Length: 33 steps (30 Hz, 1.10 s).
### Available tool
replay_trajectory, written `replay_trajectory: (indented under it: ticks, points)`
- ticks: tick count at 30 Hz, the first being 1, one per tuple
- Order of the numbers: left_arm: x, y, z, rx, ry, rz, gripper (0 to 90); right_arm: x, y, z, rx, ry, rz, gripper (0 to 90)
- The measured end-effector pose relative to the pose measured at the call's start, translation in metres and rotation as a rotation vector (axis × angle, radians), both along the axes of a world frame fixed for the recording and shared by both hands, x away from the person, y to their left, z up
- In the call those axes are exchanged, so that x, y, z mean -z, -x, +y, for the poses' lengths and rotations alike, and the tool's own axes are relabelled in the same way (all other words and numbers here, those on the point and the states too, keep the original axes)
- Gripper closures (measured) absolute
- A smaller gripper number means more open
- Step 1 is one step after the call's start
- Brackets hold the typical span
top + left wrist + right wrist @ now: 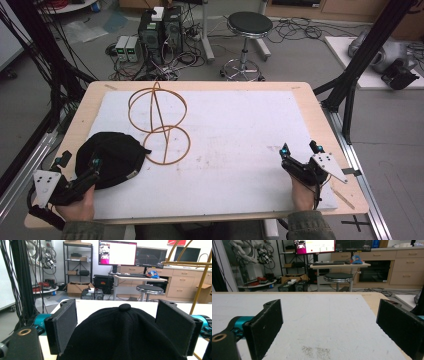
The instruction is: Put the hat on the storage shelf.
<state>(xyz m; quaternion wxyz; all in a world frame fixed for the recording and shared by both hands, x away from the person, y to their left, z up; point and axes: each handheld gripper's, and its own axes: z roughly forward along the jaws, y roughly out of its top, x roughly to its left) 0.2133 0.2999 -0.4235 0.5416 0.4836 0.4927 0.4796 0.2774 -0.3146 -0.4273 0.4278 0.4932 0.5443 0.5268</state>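
Left gripper view: black cap's (122, 332) top button.

Black cap (122, 335) at six o'clock, rising between the wide-spread jaws of the left tool (123, 327), button top at centre, neither pad pressing it. Gold wire frame (200, 287) at three o'clock. Pale worktop (97, 306) beyond, stool (149, 290) past its far edge.

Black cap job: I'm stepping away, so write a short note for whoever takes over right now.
Left gripper: open, jaws either side of the black cap, not pressing it.
Right gripper: open, with nothing between the jaws, over the white mat at the near right.
Cap lies at the mat's near left, beside the gold wire stand.
Done: left gripper lined up on the cap.
Left: close on the cap and lift it, probably onto the stand.
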Motion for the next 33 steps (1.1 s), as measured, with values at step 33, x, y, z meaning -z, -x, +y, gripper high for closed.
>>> replay_trajectory:
  ticks: [33]
  points:
    - [0.0003, -0.0025, 0.0023, 0.038, 0.008, 0.039, 17.5, 0.0022, -0.0018, -0.0018, -0.016, -0.036, 0.023, 6.1]
